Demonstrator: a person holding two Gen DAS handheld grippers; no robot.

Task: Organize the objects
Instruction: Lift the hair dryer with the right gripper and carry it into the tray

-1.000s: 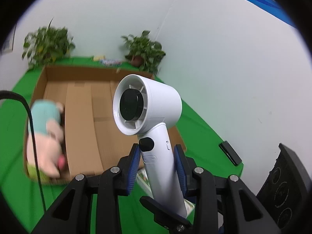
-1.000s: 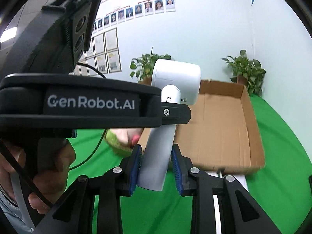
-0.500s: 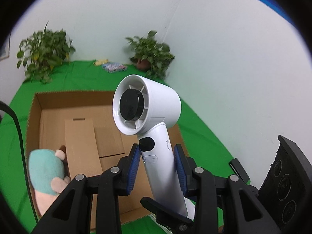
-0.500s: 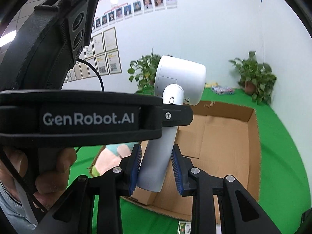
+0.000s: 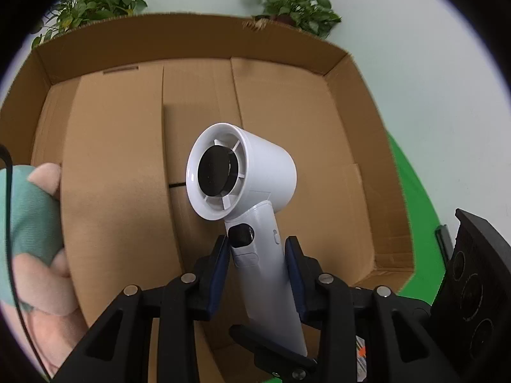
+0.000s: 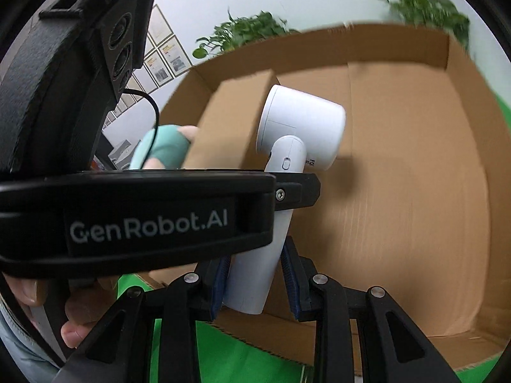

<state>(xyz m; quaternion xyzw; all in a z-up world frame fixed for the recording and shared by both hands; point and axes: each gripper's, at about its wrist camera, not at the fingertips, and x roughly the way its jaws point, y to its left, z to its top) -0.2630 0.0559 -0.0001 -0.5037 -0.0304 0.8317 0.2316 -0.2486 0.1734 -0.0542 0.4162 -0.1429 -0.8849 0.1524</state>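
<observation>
1. Closest to me, both grippers have the same white hair dryer by its handle. The left gripper has its blue pads pressed on either side of the handle, just below the black button, so it's clamped on.
2. The right gripper takes the lower end of that handle. Its left pad looks to be against it, but there's a sliver of gap at the right pad, so I honestly can't tell if it's squeezing or just sitting around it. The left gripper's black body crosses right above it in that view.
3. The dryer stands roughly upright, held in the air over the open cardboard box, with the round head tipped toward the box floor and its barrel facing the left camera.
4. Over on the left side of the box is a plush toy, teal and pink, pushed up against the wall there.
5. Under the box is a green cloth.
6. Farthest back, two potted plants stand behind the far wall of the box, against a pale wall.
</observation>
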